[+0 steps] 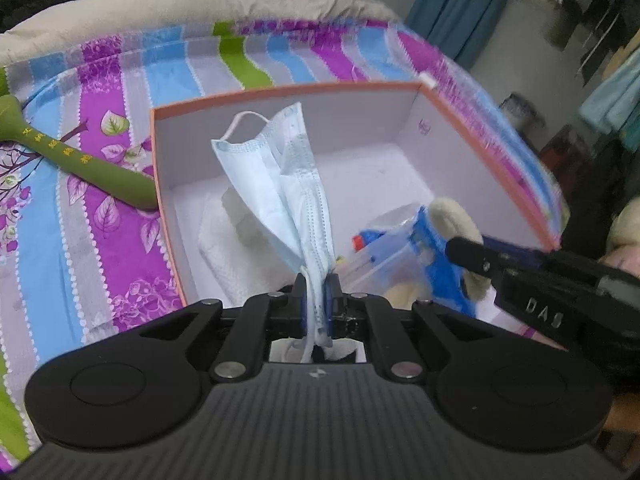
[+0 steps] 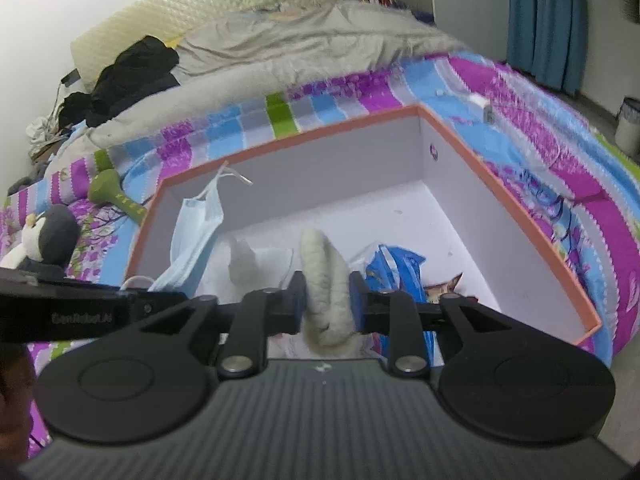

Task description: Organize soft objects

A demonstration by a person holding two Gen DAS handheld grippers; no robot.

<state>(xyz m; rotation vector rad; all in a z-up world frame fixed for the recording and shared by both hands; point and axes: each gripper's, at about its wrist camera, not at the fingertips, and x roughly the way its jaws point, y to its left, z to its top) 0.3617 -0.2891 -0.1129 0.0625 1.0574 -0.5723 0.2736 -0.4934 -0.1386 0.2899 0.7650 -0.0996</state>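
**Mask and fleece held over the box**

Nearest each lens, a black hand-held gripper body is seen, its two fingers reaching forward over an open box.

Beyond them, a bed (image 2: 360, 40) is spread with a striped sheet (image 1: 100, 128) in purple, blue, grey and green, and a grey quilt (image 2: 280, 56) is heaped behind it. On the sheet an orange-rimmed box (image 1: 280, 89) with white walls is set. Inside it, white tissue (image 1: 224, 248) is laid at the left, and a blue-and-clear packet (image 1: 400, 248) at the right.

Left of the box, a green bat-shaped toy (image 1: 60, 152) is lain on the sheet, its end touching the box wall. Further left, a penguin plush (image 2: 44, 236) is seen.

A pale blue mask (image 1: 288, 184) is pinched by the left hand-held gripper (image 1: 318, 286), its pleats standing up above the box floor. A cream fleece piece (image 2: 324, 280) is gripped between the pads of the right hand-held gripper (image 2: 328, 304), over the near part of the box, just beside the packet.
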